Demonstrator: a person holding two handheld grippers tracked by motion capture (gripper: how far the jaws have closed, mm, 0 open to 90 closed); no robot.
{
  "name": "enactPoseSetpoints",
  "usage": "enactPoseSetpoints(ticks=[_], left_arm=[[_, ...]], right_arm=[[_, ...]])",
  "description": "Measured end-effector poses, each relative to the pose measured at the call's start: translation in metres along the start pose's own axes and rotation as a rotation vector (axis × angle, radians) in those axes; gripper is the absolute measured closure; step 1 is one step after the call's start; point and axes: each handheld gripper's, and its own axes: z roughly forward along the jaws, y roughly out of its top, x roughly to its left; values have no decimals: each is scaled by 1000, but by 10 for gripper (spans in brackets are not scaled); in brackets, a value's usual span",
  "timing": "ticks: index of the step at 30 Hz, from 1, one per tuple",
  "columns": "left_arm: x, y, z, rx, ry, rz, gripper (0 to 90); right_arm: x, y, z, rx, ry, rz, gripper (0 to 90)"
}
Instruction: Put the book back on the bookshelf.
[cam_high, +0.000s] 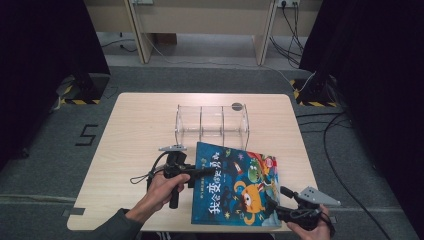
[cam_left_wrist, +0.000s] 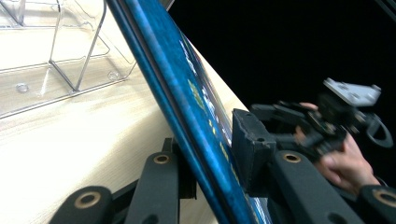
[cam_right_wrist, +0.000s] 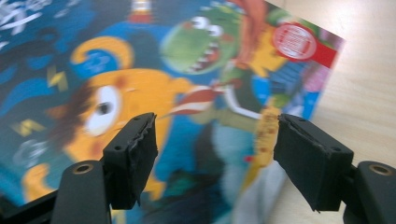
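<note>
1. Jaws of the left gripper (cam_left_wrist: 210, 154) are clamping the spine edge of the blue picture book (cam_high: 240, 185), at lower centre of the high view.
2. Jaws of the right gripper (cam_right_wrist: 215, 154) are standing apart, gripping nothing, over the cover.
3. Book is tilting up from the surface (cam_high: 135, 130), just below the clear rack (cam_high: 212, 125).

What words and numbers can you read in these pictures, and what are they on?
"我会变" and a few more big yellow-white characters: on the cover of the blue picture book; the later ones are too blurred to read surely.
Small white line above that title: too small to read.
Red round sticker on the cover: blurred, unreadable.
"5": black mark on the grey floor left of the table.
</note>
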Motion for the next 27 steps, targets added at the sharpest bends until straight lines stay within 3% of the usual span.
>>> enactPoseSetpoints(ticks=[4, 10, 17, 20, 22, 24, 27], left_arm=[[-5, 4, 0, 10, 12, 7, 714], [-10, 9, 2, 18, 21, 18, 714], [-10, 9, 3, 9, 36, -1, 712], [-9, 9, 3, 4, 42, -6, 709], [-8, 9, 4, -6, 52, -16, 708], [-8, 8, 4, -6, 55, -18, 705], [-6, 7, 4, -10, 59, -34, 704]], right_arm=[[25, -5, -8, -30, 14, -52, 291], [44, -13, -13, -25, 18, -96, 264], [65, -18, -8, 3, 10, -177, 252], [71, -19, -5, 8, 19, -187, 250], [83, -20, -2, 10, 8, -240, 250], [88, -20, 0, 6, 9, -252, 249], [98, -21, 5, 11, -28, -312, 249]])
